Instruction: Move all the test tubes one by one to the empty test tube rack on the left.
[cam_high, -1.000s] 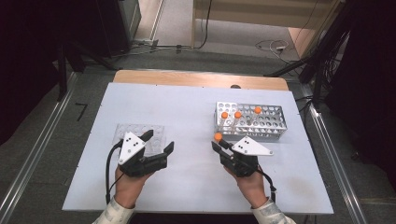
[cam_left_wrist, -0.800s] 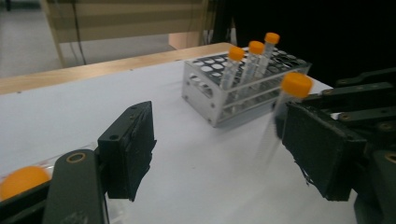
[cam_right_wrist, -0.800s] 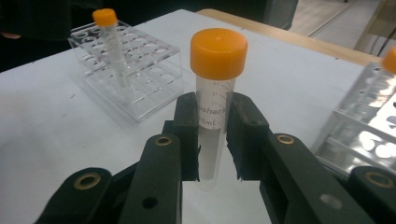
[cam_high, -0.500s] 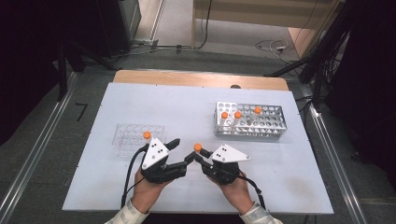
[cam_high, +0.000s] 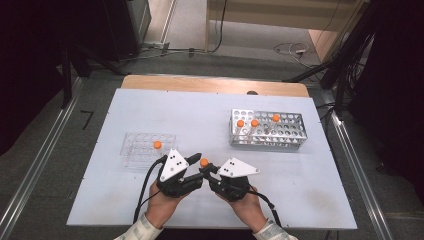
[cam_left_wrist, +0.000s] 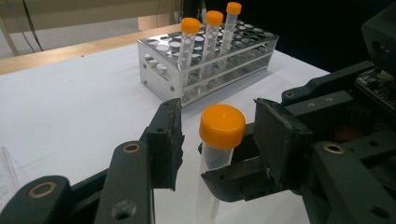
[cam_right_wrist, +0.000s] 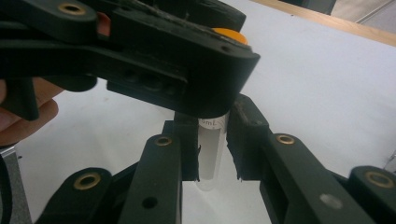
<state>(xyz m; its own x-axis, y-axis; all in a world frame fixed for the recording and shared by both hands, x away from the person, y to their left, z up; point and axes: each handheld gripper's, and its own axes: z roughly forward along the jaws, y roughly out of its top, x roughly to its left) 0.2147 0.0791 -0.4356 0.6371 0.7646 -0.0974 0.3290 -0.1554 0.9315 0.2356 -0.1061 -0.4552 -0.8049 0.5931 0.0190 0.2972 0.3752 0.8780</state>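
- Right tongs (cam_right_wrist: 212, 154): black, two-jawed, pressed onto the body of a clear plastic tube with an orange screw cap (cam_high: 203, 162); in the right gripper view the jaws pinch the tube (cam_right_wrist: 211, 156) on both sides below its cap, the tube standing roughly upright.
- Left tongs (cam_left_wrist: 217, 140): black, spread apart, one jaw on each side of the tube's orange cap (cam_left_wrist: 222, 125); in the left gripper view a gap shows between each pad and the cap, so they appear not to touch it, though the angle leaves this uncertain.
- Position of both tongs: held tip to tip over the near middle of the white table (cam_high: 200, 110), in the high view, left (cam_high: 192, 162) and right (cam_high: 209, 169), with the tube between them, raised above the table top.
- Hands: the person's left hand (cam_high: 162, 205) and right hand (cam_high: 247, 207) grip the tools from the near edge; pale sleeves show at the wrists.
- Clear plastic tube rack (cam_high: 135, 150): on the table just beyond the left tongs, holding one orange-capped tube (cam_high: 157, 145).
- Silver metal perforated tube rack (cam_high: 287, 135): far right of the table, well apart from the tongs, holding three upright orange-capped tubes (cam_high: 254, 123) at its left end.
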